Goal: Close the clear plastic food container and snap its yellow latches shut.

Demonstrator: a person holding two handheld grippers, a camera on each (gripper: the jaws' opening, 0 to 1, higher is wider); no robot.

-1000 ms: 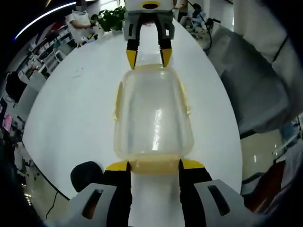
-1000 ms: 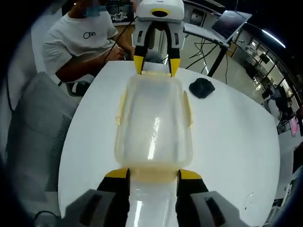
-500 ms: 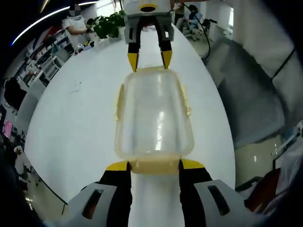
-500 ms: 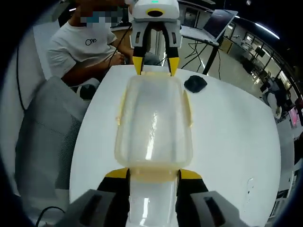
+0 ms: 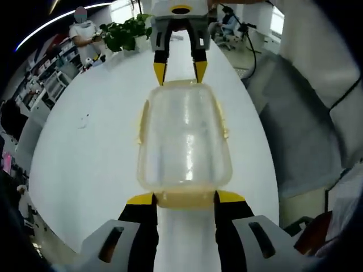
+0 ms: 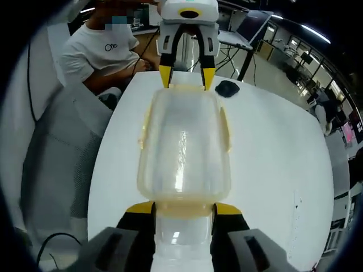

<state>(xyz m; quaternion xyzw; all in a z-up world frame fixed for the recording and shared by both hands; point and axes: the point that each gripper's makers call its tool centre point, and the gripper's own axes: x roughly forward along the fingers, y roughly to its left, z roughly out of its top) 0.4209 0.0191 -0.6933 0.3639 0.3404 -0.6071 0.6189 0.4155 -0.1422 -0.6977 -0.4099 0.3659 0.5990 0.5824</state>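
Left gripper view looks along the left gripper (image 5: 184,198), whose two yellow-tipped jaws stand a moderate way apart at either side of the yellow latch (image 5: 185,199) on the near end of the clear plastic food container (image 5: 184,139). The jaw tips touch or nearly touch the corners of that end; whether they press on the latch itself I cannot tell. The container stretches straight ahead from these jaws, lid on, with yellow side latches (image 5: 140,122) along its long edges. At its far end the right gripper (image 5: 177,68) points back toward the camera, its yellow tips spread to about the width of the far latch and set just at that edge.

Right gripper view gives the mirror arrangement: the right gripper (image 6: 182,208) brackets the near yellow latch (image 6: 184,209), the container (image 6: 184,144) runs forward between the two tools, and the left gripper (image 6: 184,73) meets its far end. Beneath lies a white table (image 6: 272,147), with a small dark object (image 6: 227,88) beyond the far gripper, and a seated person (image 6: 105,54) past the table's edge.
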